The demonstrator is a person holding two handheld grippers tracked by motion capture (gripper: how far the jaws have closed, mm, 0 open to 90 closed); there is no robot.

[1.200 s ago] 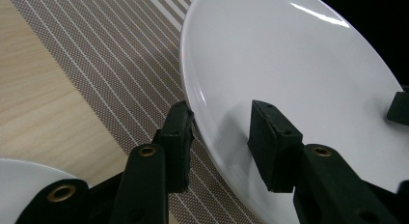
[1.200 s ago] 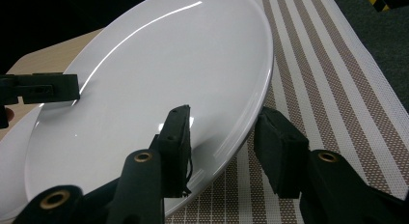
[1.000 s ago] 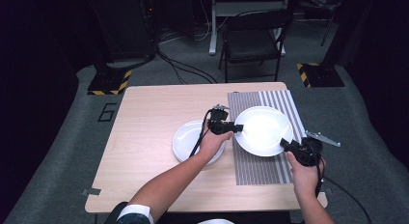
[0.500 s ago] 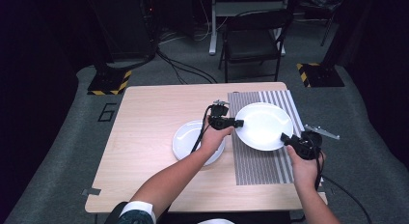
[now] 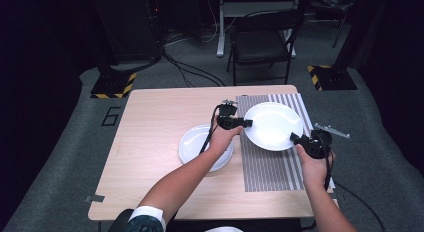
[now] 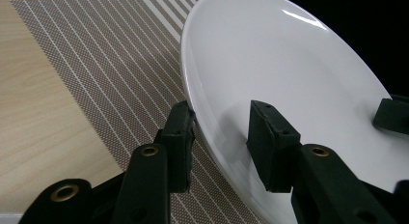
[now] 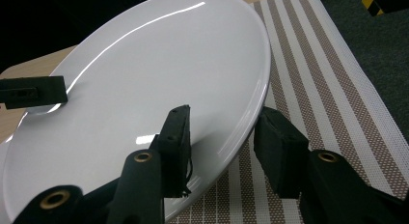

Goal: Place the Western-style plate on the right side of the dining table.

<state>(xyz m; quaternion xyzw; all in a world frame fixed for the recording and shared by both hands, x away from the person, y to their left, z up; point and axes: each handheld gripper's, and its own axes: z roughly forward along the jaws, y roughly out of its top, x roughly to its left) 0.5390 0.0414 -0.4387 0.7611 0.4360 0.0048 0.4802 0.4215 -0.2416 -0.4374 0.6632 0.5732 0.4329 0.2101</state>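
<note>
While the wooden table [image 5: 155,142] takes up most of the high view, its right part is covered by a striped placemat [image 5: 272,167] woven in grey and pale bands, and the large white plate [image 5: 272,126] is held over the far half of that mat. This plate is round, glossy and plain white, shallow with a broad smooth rim that curves gently up from the well; bright streaks of light run along its far edge in both gripper views, and it carries no pattern or food. It sits tilted in the two gripper views, clear of the mat beneath it (a strip of weave shows under its lower edge). To its left, on bare wood, lies a second white plate [image 5: 200,147], smaller-looking and partly hidden under the person's left forearm. The left gripper [image 5: 239,123] grips the big plate's left rim, its two black jaws narrowed onto the edge, one pad above the glazed face and one below. The right gripper [image 5: 299,140] holds the opposite, nearer right rim the same way, jaws pinched close with the thin edge between the pads.
</note>
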